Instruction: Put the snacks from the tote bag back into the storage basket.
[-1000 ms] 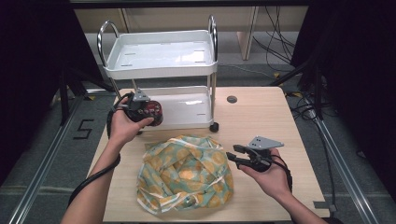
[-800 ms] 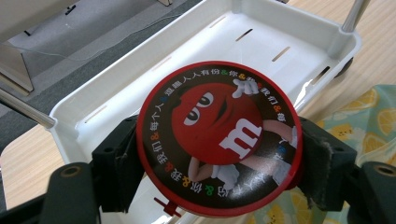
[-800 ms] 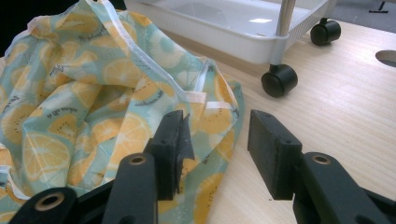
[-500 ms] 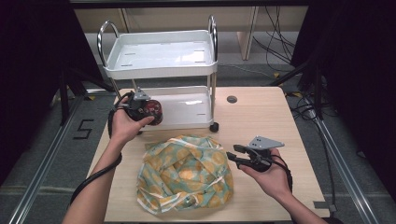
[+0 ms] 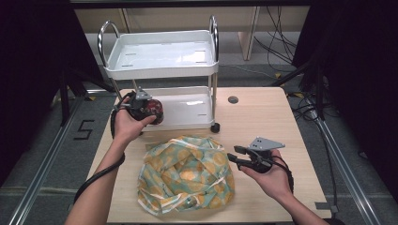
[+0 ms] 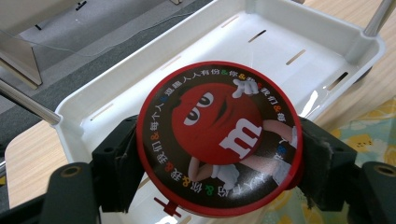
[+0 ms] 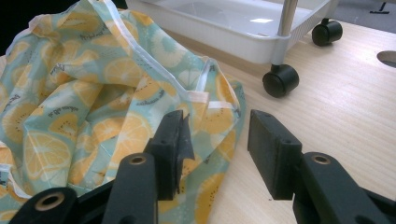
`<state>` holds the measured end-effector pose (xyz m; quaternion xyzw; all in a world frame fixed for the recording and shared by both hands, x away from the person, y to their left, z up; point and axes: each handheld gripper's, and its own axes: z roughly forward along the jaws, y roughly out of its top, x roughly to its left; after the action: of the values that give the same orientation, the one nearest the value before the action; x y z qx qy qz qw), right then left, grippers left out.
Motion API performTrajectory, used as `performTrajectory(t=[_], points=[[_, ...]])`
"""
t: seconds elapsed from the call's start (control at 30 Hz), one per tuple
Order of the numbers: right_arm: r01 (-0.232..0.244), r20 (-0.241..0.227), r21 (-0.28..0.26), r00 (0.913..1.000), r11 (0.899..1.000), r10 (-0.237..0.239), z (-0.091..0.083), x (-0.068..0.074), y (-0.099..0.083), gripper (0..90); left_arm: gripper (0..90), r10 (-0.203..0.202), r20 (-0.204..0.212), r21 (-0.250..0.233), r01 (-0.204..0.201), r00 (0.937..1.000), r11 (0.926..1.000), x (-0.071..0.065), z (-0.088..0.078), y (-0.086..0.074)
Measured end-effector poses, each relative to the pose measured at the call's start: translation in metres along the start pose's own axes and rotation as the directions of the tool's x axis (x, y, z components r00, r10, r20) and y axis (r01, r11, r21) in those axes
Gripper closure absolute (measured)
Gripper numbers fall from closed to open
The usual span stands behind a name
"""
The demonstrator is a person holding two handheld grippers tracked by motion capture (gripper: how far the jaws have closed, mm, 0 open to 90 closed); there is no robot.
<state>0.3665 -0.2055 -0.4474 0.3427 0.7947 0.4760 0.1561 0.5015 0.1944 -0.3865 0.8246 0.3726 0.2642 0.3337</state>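
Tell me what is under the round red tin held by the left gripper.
Beneath the red tin, the cart's white lower tray appears bare around it. The tin hides the tray surface directly below.

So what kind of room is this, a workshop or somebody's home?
Probably a lab or recording space, not a home: cables trail over grey carpet, metal rails run beside the wooden table, and black curtains hang on both sides.
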Motion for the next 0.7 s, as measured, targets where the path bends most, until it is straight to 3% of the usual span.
performTrajectory(t=[0.07, 0.17, 0.27, 0.3, 0.37, 0.4, 0.7], points=[[0.026, 0.006, -0.004, 0.9997, 1.0, -0.026, -0.0002, -0.002, 0.0004, 56.6, 25.3, -0.003, 0.001, -0.001, 0.003, 1.0, 1.0, -0.0005, 0.0008, -0.0002], [0.027, 0.008, -0.004, 0.9996, 1.0, -0.027, -0.0003, -0.002, 0.0005, 56.6, 25.3, 0.0, 0.003, 0.001, 0.0, 1.0, 1.0, -0.0012, 0.002, -0.0002], [-0.018, -0.007, 0.011, 0.9998, 1.0, 0.018, -0.0008, 0.0012, 0.0005, 56.7, 25.3, -0.004, -0.002, 0.0, 0.004, 1.0, 1.0, -0.0021, 0.0033, 0.0], [0.011, 0.001, 0.004, 0.9999, 1.0, -0.011, -0.0007, -0.0007, 0.0008, 56.7, 25.3, -0.003, 0.001, -0.001, 0.003, 1.0, 1.0, -0.0021, 0.0039, 0.0001], [0.011, 0.002, 0.004, 0.9999, 1.0, -0.011, -0.0007, -0.0008, 0.0008, 56.7, 25.3, 0.006, 0.005, -0.002, -0.006, 1.0, 1.0, -0.0013, 0.0052, 0.0005], [-0.019, -0.007, 0.012, 0.9998, 1.0, 0.019, -0.0009, 0.0012, 0.0005, 56.7, 25.3, 0.011, 0.003, -0.002, -0.011, 0.9999, 0.9999, -0.0011, 0.0056, 0.0007], [-0.018, -0.007, 0.013, 0.9998, 1.0, 0.018, -0.0009, 0.0012, 0.0003, 56.7, 25.3, 0.018, 0.014, -0.011, -0.018, 0.9997, 0.9998, 0.0009, 0.0105, 0.0012]])
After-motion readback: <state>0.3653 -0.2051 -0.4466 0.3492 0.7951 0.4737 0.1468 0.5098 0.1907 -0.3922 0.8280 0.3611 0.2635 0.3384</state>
